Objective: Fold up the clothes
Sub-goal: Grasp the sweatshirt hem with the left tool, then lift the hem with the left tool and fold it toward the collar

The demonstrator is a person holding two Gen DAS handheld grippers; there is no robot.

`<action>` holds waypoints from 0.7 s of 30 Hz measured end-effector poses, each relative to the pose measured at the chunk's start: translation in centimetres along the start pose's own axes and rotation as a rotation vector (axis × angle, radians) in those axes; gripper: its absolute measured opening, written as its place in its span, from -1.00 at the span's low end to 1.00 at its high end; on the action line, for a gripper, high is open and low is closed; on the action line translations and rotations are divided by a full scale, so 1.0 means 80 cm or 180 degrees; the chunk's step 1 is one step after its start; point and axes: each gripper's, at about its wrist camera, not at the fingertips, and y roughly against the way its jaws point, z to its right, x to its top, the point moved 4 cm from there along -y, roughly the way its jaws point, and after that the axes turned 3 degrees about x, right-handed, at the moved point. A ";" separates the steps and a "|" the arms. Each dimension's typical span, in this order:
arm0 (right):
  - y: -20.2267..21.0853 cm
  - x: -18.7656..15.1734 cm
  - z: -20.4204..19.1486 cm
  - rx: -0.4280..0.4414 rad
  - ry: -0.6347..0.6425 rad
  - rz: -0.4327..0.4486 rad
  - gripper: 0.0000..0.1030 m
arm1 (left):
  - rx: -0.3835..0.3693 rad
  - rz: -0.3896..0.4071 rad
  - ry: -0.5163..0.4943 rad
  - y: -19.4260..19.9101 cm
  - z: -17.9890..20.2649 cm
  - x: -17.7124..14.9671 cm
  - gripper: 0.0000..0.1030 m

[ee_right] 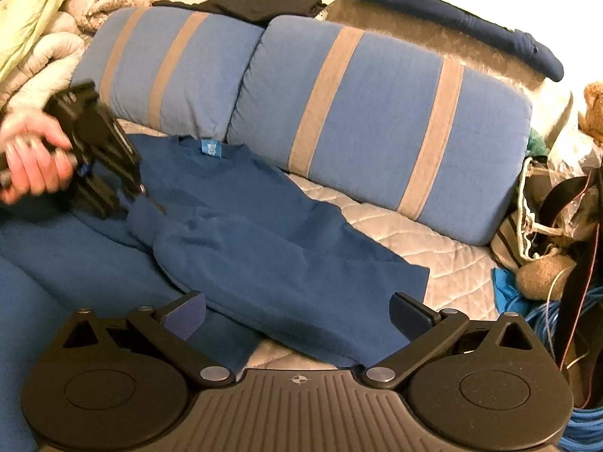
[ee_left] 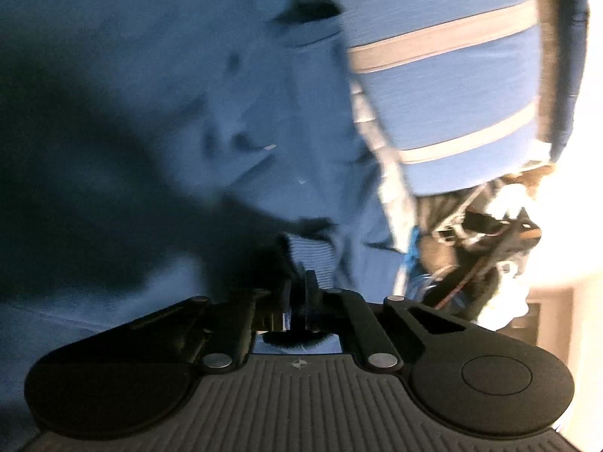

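Blue sweater (ee_right: 264, 233) lies flat on the quilted bed cover (ee_right: 444, 260), collar up against the striped pillows (ee_right: 377, 113), hem toward me. Long axis runs from collar at upper left down to the hem at lower right in the right wrist view.

Left gripper (ee_left: 297, 293): jaws closed, pinching sweater fabric, a ribbed edge, looks like a cuff or a sleeve fold. In the right view it sits at the sweater's left shoulder/sleeve area, my left hand (ee_right: 30, 165) on its handle. So the left is the nearer one to the sleeve and already has it.

Right gripper (ee_right: 297, 316): jaws wide open, holding nothing, hanging just over the hem end, cloth directly ahead between the fingers.

My guess: next move is the sleeve carried across the body, right pinning or taking the hem.

Neck label (ee_right: 211, 148) is light blue with some white print, too small and blurred to read. No other writing legible.
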 end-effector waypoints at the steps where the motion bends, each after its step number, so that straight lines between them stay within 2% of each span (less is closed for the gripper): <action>1: -0.004 -0.003 0.000 -0.0031 0.0006 -0.0025 1.00 | -0.0045 0.0023 -0.0035 0.006 0.006 0.001 -0.90; 8: -0.035 -0.025 0.014 -0.0344 -0.0041 -0.0213 1.00 | -0.0327 0.0191 -0.0244 0.048 0.060 0.007 -0.90; 14: -0.058 -0.027 0.029 -0.0388 -0.0322 -0.0206 0.99 | -0.0593 0.0342 -0.0321 0.086 0.099 0.011 -0.91; 18: -0.073 -0.028 0.040 -0.0416 -0.0509 -0.0201 0.78 | -0.0669 0.0423 -0.0351 0.105 0.114 0.015 -0.91; 21: -0.083 -0.025 0.051 -0.0483 -0.0718 -0.0174 0.76 | -0.0710 0.0485 -0.0388 0.121 0.118 0.017 -0.91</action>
